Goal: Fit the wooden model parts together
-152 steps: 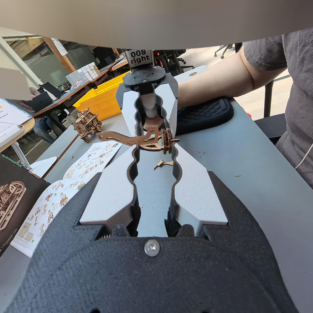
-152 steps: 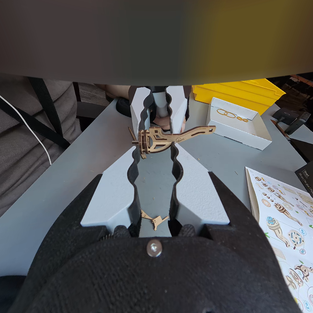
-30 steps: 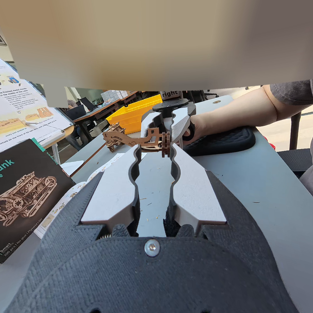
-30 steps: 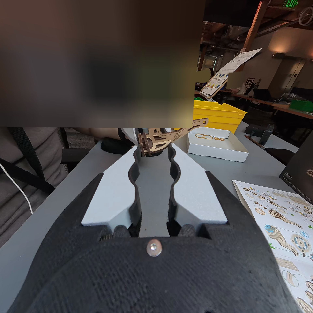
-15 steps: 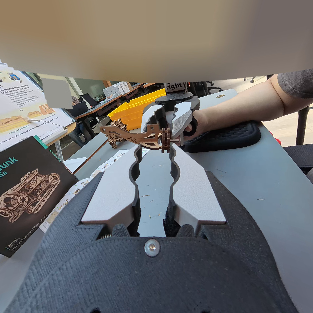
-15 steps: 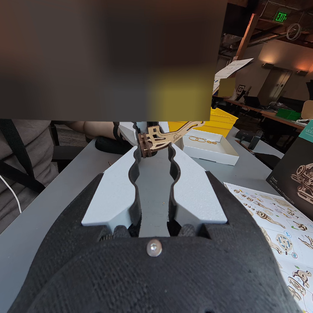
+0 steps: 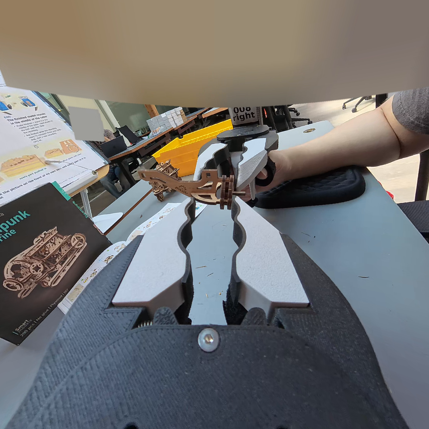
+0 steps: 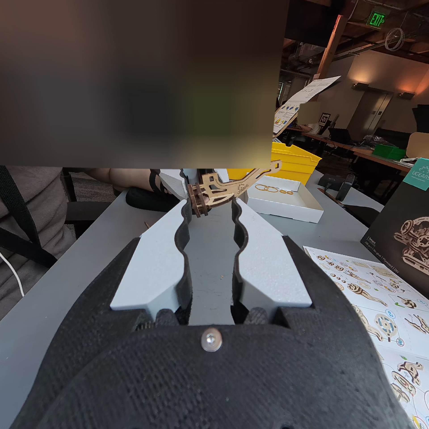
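Observation:
A wooden assembly (image 7: 204, 189) has a long flat arm and a stack of small discs on an axle. It is held above the grey table (image 7: 325, 243) between both grippers, which face each other. My left gripper (image 7: 211, 202) is shut on its lower fan-shaped part, with the discs at the right fingertip. In the right wrist view the assembly (image 8: 211, 193) sits between the tips of my right gripper (image 8: 209, 203), which is shut on it, discs against the left finger. The right gripper (image 7: 222, 176) shows tilted behind the assembly in the left wrist view.
A black model box (image 7: 41, 260) and an instruction sheet (image 8: 371, 290) lie beside the work area. A white tray with wooden rings (image 8: 285, 209), a yellow bin (image 7: 185, 151), a finished wooden model (image 7: 166, 176) and a black wrist pad (image 7: 313, 188) under a person's arm (image 7: 336, 148) are nearby. Less than 4 cm separates the two grippers' tips.
Both grippers have lifted the assembly off the table since five seconds ago and their jaws stand slightly narrower. In the last half second the arm's free end has tilted a little higher.

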A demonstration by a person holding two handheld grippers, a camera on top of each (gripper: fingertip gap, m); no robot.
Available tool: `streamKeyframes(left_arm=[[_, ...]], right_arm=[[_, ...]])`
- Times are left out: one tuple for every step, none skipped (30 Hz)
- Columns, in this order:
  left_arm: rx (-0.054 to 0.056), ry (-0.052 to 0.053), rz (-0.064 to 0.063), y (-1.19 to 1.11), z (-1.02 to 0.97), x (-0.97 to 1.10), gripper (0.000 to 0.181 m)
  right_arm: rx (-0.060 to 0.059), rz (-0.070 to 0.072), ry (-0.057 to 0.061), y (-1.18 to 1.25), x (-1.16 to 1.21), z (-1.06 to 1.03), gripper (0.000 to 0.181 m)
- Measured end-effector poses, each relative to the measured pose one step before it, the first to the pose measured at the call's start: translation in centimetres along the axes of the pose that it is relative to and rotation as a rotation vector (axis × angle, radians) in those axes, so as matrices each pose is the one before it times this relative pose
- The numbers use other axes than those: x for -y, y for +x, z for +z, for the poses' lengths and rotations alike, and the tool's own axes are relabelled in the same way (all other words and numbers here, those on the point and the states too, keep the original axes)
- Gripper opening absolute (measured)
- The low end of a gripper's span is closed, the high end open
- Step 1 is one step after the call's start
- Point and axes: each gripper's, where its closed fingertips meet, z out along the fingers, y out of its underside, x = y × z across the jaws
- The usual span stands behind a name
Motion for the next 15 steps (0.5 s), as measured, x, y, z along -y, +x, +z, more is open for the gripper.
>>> streamKeyframes(left_arm=[[-0.0004,0.0013,-0.0007,0.005,0.005,0.006,0.029],[0.0003,-0.0006,-0.0009,-0.008,0.001,-0.022,0.029],[0.0019,0.0005,-0.0002,-0.03,-0.001,-0.006,0.028],[0.0002,0.0029,-0.0021,-0.002,0.003,0.036,0.028],[-0.0023,0.0017,-0.0055,0.034,0.009,0.032,0.028],[-0.0014,0.0001,-0.0053,0.003,0.021,-0.007,0.027],[0.0001,-0.0001,-0.0038,-0.025,0.02,-0.018,0.027],[-0.0003,0.0001,-0.0043,-0.024,0.008,-0.009,0.027],[-0.001,0.0027,-0.0083,-0.024,0.001,0.038,0.027],[-0.0017,0.0033,-0.0131,-0.022,-0.003,0.044,0.027],[-0.0034,0.004,-0.0142,-0.01,-0.006,0.06,0.027],[-0.0029,0.0025,-0.0111,-0.037,-0.008,0.021,0.027],[-0.0023,0.0007,-0.0072,-0.013,-0.006,0.003,0.028],[-0.0022,0.002,-0.0055,0.008,0.016,0.0,0.028],[-0.0032,0.0023,-0.0073,0.031,0.018,0.015,0.028]], right_arm=[[0.0016,0.0014,0.0014,-0.031,0.029,-0.004,0.034],[-0.0032,-0.0012,0.0007,0.037,0.042,-0.001,0.034],[-0.0065,-0.0054,-0.0003,0.075,0.025,-0.014,0.036],[-0.0033,-0.0055,-0.0008,0.023,0.009,-0.011,0.036],[0.0021,-0.002,0.0012,-0.059,0.013,0.023,0.036],[0.0009,0.0022,0.0004,-0.016,-0.008,0.016,0.036],[-0.0008,0.0014,0.0005,0.034,-0.008,-0.019,0.036],[-0.0027,0.0037,-0.0049,0.114,-0.105,-0.017,0.036],[-0.0021,0.0055,-0.0012,0.086,-0.041,-0.025,0.036],[0.0025,0.0061,0.0063,-0.01,0.07,-0.014,0.035],[0.0042,0.0059,0.0019,-0.078,0.033,0.02,0.033],[-0.0014,0.0063,-0.0026,0.03,-0.004,0.003,0.033],[-0.0001,0.0095,-0.004,0.039,-0.03,-0.001,0.033],[0.0023,0.007,-0.0008,-0.008,0.0,-0.007,0.032],[0.0031,0.0033,0.0012,-0.037,0.025,-0.02,0.032]])
